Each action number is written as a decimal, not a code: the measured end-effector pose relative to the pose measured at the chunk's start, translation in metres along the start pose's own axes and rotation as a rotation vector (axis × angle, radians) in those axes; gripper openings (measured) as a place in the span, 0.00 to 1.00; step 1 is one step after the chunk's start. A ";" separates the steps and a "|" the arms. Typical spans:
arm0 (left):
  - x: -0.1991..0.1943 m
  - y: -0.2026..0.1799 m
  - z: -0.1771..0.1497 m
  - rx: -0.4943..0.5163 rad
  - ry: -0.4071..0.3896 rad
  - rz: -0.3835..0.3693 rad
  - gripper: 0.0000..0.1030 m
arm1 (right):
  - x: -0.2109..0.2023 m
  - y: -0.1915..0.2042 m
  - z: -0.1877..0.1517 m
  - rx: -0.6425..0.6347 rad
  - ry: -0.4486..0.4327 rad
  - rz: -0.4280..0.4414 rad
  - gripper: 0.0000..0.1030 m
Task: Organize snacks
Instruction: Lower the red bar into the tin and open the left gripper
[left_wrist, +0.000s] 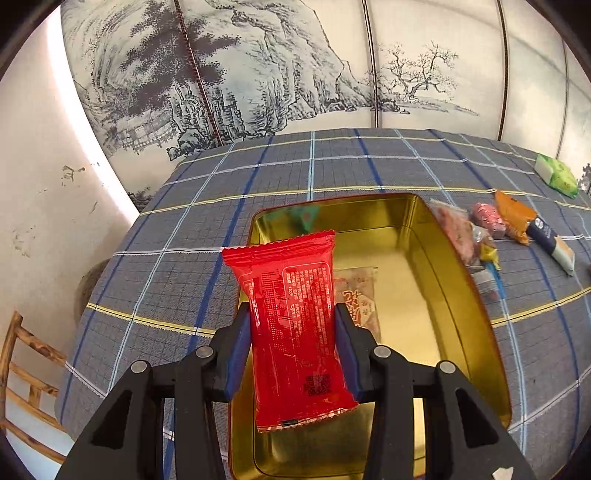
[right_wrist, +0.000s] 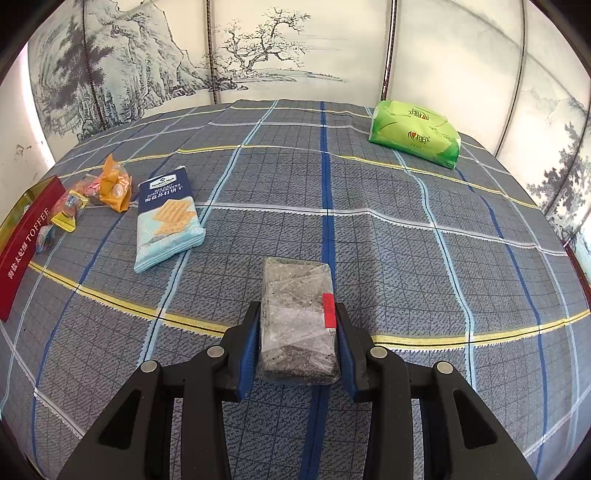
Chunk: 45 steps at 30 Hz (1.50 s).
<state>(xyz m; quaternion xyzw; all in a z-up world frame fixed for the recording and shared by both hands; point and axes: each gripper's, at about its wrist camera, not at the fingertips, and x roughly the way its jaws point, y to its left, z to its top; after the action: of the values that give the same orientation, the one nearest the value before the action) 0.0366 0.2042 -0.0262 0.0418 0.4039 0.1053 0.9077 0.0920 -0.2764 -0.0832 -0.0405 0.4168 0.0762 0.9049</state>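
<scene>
My left gripper (left_wrist: 293, 314) is shut on a red snack packet (left_wrist: 291, 314) and holds it above the open gold tin (left_wrist: 424, 295). One pale snack packet (left_wrist: 360, 295) lies on the tin's floor. My right gripper (right_wrist: 297, 310) is shut on a grey seeded bar in clear wrap (right_wrist: 297, 317), just above the checked cloth. A blue cracker packet (right_wrist: 166, 218), an orange packet (right_wrist: 116, 184) and small candies (right_wrist: 70, 206) lie at the left of the right wrist view, beside the tin's red "TOFFEE" side (right_wrist: 26, 247).
A green tissue pack (right_wrist: 415, 133) lies at the far right of the table. The table's checked cloth (right_wrist: 406, 240) stretches to painted screens behind. A wooden chair (left_wrist: 26, 369) stands off the table's left edge. Loose snacks (left_wrist: 509, 221) lie right of the tin.
</scene>
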 end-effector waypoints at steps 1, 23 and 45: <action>0.002 0.001 0.000 -0.001 0.003 0.000 0.38 | 0.000 0.000 0.000 0.000 0.000 0.000 0.37; 0.030 0.000 0.006 0.016 0.041 0.010 0.38 | 0.001 -0.002 0.002 0.001 0.002 -0.006 0.37; -0.028 -0.010 0.000 -0.004 -0.068 0.058 0.45 | 0.000 -0.005 0.003 0.033 0.005 -0.017 0.36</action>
<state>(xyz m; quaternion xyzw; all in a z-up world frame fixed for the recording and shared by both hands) 0.0204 0.1878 -0.0076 0.0553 0.3713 0.1310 0.9176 0.0950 -0.2807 -0.0811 -0.0294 0.4201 0.0613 0.9049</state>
